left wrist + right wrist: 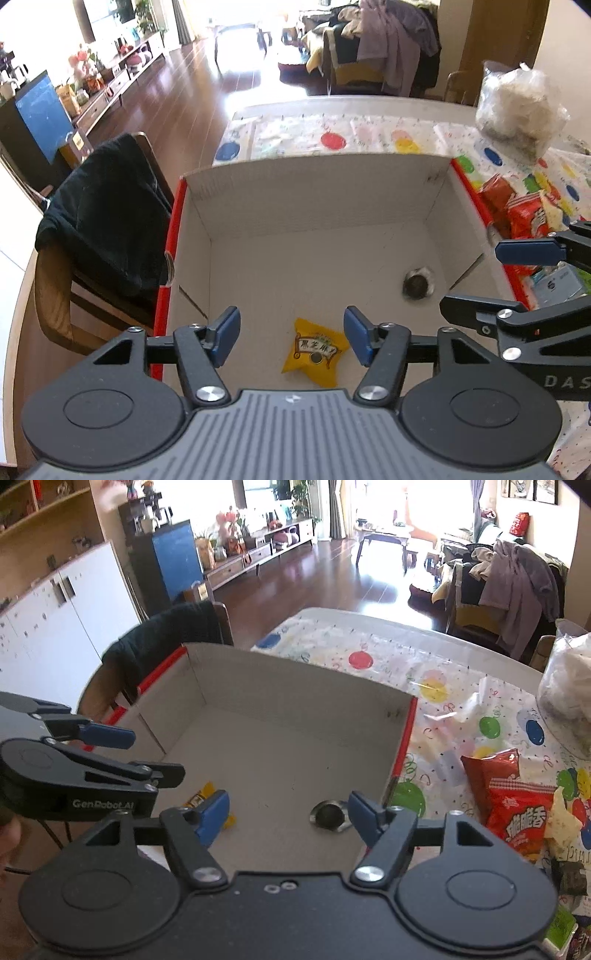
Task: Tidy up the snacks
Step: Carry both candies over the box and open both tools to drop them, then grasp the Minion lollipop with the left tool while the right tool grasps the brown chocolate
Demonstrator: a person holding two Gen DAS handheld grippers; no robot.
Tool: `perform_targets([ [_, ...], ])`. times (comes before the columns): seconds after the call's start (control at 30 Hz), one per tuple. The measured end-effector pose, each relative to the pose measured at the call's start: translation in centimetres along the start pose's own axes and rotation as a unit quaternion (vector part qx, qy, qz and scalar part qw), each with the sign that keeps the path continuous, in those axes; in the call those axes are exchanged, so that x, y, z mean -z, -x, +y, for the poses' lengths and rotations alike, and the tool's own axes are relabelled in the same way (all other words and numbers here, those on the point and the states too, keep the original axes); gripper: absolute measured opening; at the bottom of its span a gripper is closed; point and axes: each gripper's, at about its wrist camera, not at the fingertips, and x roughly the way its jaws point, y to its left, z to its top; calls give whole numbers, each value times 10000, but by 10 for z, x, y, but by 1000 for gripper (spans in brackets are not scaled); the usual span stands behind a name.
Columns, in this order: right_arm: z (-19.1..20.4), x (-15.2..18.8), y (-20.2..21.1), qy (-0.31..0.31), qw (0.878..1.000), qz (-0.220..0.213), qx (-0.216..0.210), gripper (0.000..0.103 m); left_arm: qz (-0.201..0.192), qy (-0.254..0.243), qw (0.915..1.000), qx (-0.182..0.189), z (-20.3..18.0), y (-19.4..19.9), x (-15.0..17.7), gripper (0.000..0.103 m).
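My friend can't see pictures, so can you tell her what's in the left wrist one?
The open left hand-held gripper hovers over a cardboard box holding a yellow snack packet and a small dark round snack. The right hand-held gripper reaches in from the right, above red snack bags on the table.

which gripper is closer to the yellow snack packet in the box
Left. The left gripper hangs open right above the yellow snack packet, which lies on the box floor. The right gripper is open further right, over the dark round snack.
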Motion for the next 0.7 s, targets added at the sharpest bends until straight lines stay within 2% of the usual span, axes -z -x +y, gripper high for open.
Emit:
perform_targets([
  [0.2, -10, 2, 28, -180, 9994, -283, -89, 78, -278, -78, 9995, 127, -11, 21, -2, 62],
  [0.33, -15, 5, 48, -226, 9985, -500, -86, 81, -524, -179, 9982, 222, -21, 36, -2, 70],
  [0.7, -43, 22, 99, -443, 9939, -1010, -51, 89, -1026, -343, 9927, 525, -59, 66, -5, 75],
])
